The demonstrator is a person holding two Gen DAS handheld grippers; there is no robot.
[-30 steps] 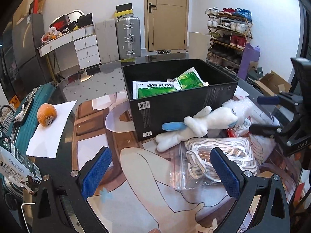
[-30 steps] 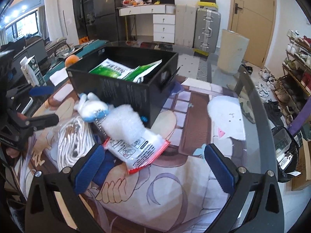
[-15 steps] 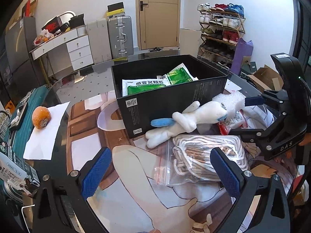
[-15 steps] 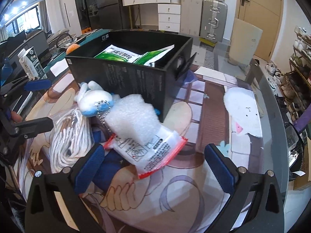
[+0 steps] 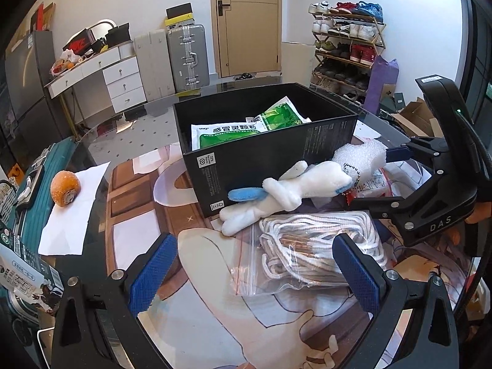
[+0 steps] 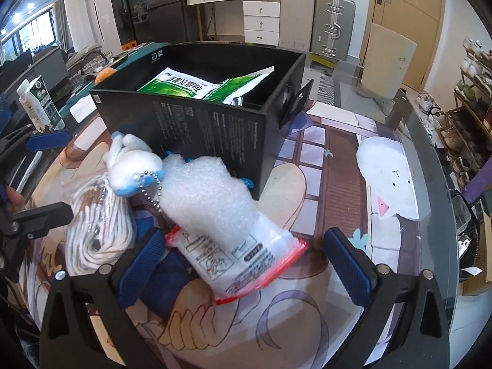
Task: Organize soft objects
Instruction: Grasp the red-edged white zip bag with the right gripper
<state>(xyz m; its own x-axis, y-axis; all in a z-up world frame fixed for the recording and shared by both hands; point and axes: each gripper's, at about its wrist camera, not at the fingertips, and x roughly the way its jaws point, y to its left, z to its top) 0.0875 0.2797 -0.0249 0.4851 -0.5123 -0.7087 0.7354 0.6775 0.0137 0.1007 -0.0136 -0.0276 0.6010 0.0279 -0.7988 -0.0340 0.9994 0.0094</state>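
Both of our grippers have closed in on the pile since a second ago. We hold the left gripper [image 5: 256, 272] spread wide and empty over the bagged rope [image 5: 319, 246], and the right gripper [image 6: 243, 259] likewise splayed around the foam bag [image 6: 227, 230]. Just beyond, the plush toy [image 5: 286, 190] leans against the near wall of the black box [image 5: 276, 153], where green packets [image 5: 227, 132] already lie. We judge the foam light, squashy and slippery in its plastic, so we should pinch its thick middle.

Both hand-held grippers closer to soft pile [image 6: 196, 196]
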